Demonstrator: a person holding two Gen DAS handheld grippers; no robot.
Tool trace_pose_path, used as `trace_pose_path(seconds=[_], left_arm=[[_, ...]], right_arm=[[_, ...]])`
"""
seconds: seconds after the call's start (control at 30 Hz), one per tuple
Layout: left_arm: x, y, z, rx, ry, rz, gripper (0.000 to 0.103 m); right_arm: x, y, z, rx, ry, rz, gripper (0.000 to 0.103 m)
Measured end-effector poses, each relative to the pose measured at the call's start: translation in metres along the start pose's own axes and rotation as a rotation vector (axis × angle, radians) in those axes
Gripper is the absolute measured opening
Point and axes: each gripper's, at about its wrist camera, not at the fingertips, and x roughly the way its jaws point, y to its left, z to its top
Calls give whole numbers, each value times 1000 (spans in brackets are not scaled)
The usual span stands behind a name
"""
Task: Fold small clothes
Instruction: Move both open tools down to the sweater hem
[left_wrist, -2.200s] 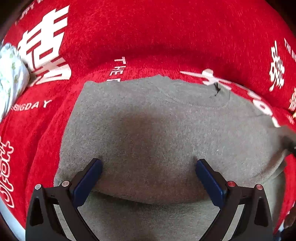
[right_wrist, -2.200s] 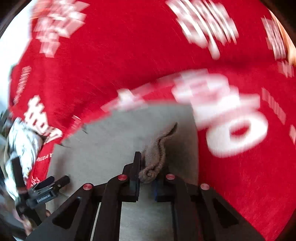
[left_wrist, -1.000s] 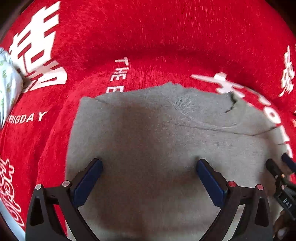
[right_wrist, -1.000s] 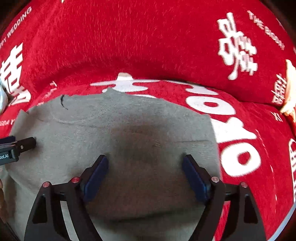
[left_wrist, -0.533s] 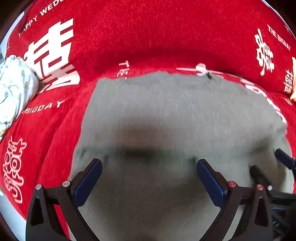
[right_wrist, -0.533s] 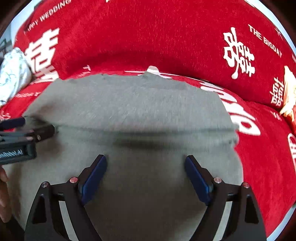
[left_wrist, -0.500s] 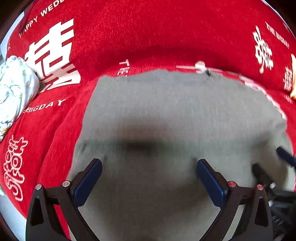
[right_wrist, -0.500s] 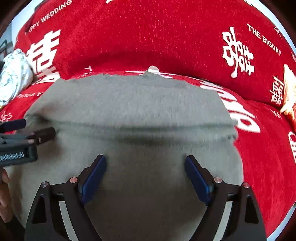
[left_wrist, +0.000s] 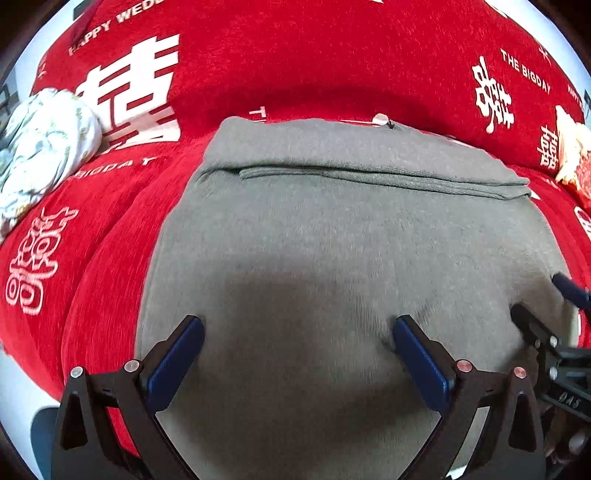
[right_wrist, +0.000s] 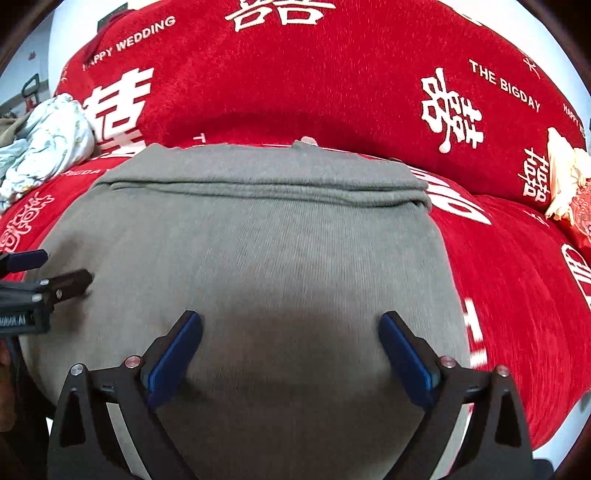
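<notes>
A grey knit garment (left_wrist: 351, 236) (right_wrist: 258, 251) lies spread on the red sofa seat, its far part folded over into a thick band along the back. My left gripper (left_wrist: 297, 332) hovers over the garment's near half, jaws wide open, nothing between the blue pads. My right gripper (right_wrist: 290, 328) hangs over the same cloth further right; its jaws are still opening and hold nothing. Each gripper shows at the edge of the other's view: the right gripper (left_wrist: 546, 317) and the left gripper (right_wrist: 44, 273).
The red sofa cover (right_wrist: 332, 81) with white lettering fills the background. A crumpled white floral cloth (left_wrist: 40, 147) (right_wrist: 48, 147) lies at the left end. A cream and red item (right_wrist: 569, 177) sits at the far right. A sliver of a hand (right_wrist: 3, 365) shows at the left edge.
Both grippers have drawn back toward the seat's front edge, so more of the sofa back and the folded band show. The right jaws have widened a little. The garment lies still.
</notes>
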Motion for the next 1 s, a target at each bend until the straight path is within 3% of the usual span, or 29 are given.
trace_pose_path(seconds=[0.23,0.4,0.5,0.57,0.63,0.67,0.7,0.8,0.9,1.0], left_arm=[[-11,2,-26,33,25,-4,103],[-20,2,-40,68,88,-25,103],[-29,-11,-47,125,65,-48,103],[-26,-25,-50,188,57,-23,103],[-16,-33,-54,240,80,12,103],[-19,-30,-53,231,78,2,103],[-19,-27,-52,221,97,-2,103],[-28,-1,-53,142,108,38,103],[-38,44,-59,-18,131,42,103],[-29,80,-70,-153,217,-1,103]], right_arm=[[-20,-1,-27,-39,6,15,103],[-27,4,-36,-128,97,0,103],[-33,7,-33,-101,126,0,103],[-36,17,-31,-111,85,24,103],[-28,30,-32,-166,109,20,103],[-20,37,-36,-213,147,7,103],[-24,39,-38,-229,120,4,103],[-28,27,-41,-210,166,7,103],[-44,-10,-50,-79,180,-26,103],[-50,-47,-64,79,239,-20,103]])
